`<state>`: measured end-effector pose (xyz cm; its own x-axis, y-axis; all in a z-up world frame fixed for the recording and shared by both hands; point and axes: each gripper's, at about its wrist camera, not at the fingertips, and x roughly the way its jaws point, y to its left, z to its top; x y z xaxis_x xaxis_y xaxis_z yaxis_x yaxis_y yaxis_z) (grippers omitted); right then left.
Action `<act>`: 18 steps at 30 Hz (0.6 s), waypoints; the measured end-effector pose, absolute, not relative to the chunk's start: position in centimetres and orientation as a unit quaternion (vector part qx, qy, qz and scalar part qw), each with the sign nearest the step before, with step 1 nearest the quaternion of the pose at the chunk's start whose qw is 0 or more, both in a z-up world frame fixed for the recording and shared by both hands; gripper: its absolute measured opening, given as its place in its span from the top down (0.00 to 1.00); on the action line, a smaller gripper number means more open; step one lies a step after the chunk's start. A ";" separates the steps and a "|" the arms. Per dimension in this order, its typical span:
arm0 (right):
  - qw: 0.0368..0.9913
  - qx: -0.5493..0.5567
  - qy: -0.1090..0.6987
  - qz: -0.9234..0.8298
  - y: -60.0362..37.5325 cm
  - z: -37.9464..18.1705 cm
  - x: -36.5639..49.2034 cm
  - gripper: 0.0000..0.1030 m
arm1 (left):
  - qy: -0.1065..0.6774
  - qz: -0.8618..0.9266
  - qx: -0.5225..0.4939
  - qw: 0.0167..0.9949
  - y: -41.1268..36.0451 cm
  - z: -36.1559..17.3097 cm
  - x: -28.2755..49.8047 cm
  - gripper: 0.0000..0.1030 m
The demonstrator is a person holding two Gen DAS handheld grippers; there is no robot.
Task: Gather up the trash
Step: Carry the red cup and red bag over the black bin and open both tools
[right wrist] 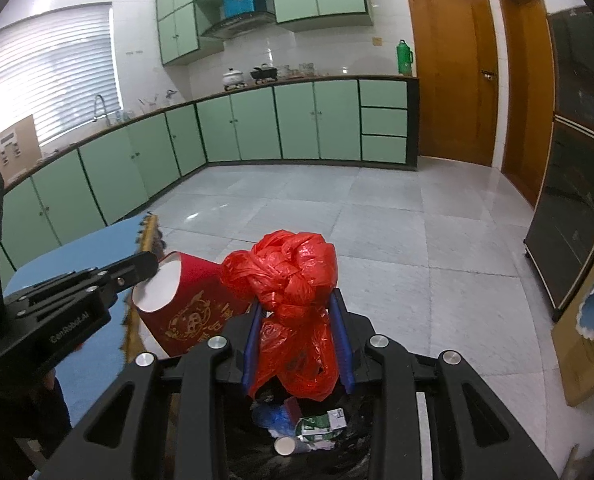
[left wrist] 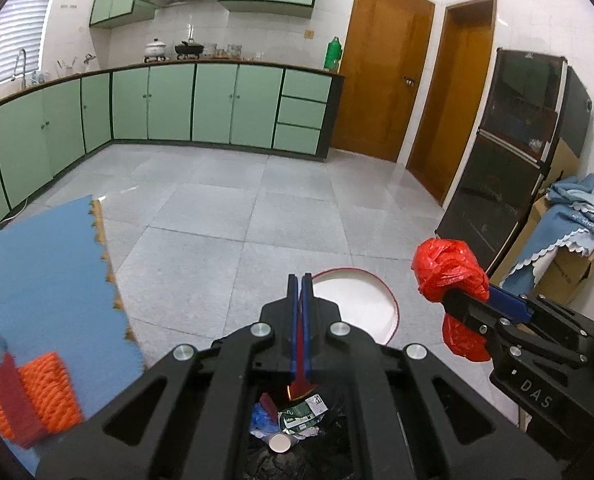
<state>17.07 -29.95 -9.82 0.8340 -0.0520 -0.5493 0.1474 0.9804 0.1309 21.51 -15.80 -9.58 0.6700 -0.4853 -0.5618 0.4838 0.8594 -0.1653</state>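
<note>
- A kitchen with a pale tiled floor [left wrist: 225, 208], green cabinets [left wrist: 213, 104] along the far wall, two brown doors [left wrist: 381, 80] at upper right and a dark glass-fronted cupboard [left wrist: 509, 152] at the right edge.
- One desk [left wrist: 45, 264], covered in blue, fills the lower left of the left wrist view; on it lie an orange knitted piece [left wrist: 45, 392] and a dark red block [left wrist: 13, 392].
- Two tools in all. The left tool [left wrist: 301, 280] has its blue fingers pressed together on the rim of one red paper cup [right wrist: 185, 304] — in the right wrist view the cup is tilted, its white inside facing left, gold print on its side.
- The right tool [right wrist: 299, 304] is narrowed on one crumpled red plastic bag [right wrist: 293, 280], which bulges above and hangs below the fingers.
- One bin with a black liner [right wrist: 353, 440] sits at the bottom centre of both views, under both tools.
- Inside it — one small white cup [right wrist: 285, 446] lying on its side, one crushed green-and-white carton [right wrist: 321, 424], one blue crumpled wrapper [right wrist: 271, 416] and a dark red scrap [left wrist: 268, 402].
- The cup and the red bag are both above the bin, touching each other in the right wrist view.
</note>
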 end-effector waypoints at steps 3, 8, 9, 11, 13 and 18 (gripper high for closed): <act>0.950 0.088 0.295 -0.056 -30.6 -11.0 18.0 0.70 | 0.322 -0.263 0.007 0.910 -16.7 -10.7 22.5 0.99; 0.943 0.095 0.314 -0.059 -31.4 -13.1 19.5 0.70 | 0.343 -0.257 0.011 0.903 -17.2 -12.4 23.7 0.99; 0.942 0.097 0.316 -0.059 -31.5 -13.4 19.7 0.70 | 0.347 -0.255 0.011 0.902 -17.2 -12.8 23.9 0.99; 0.940 0.098 0.320 -0.060 -31.7 -13.9 20.0 0.70 | 0.355 -0.254 0.011 0.900 -17.1 -13.3 24.4 0.99; 0.939 0.098 0.326 -0.056 -31.7 -14.2 20.2 0.65 | 0.363 -0.254 0.011 0.896 -17.3 -13.6 24.9 0.98; 0.937 0.094 0.331 -0.065 -31.7 -14.7 20.8 0.51 | 0.376 -0.256 0.004 0.891 -17.3 -13.9 25.6 0.90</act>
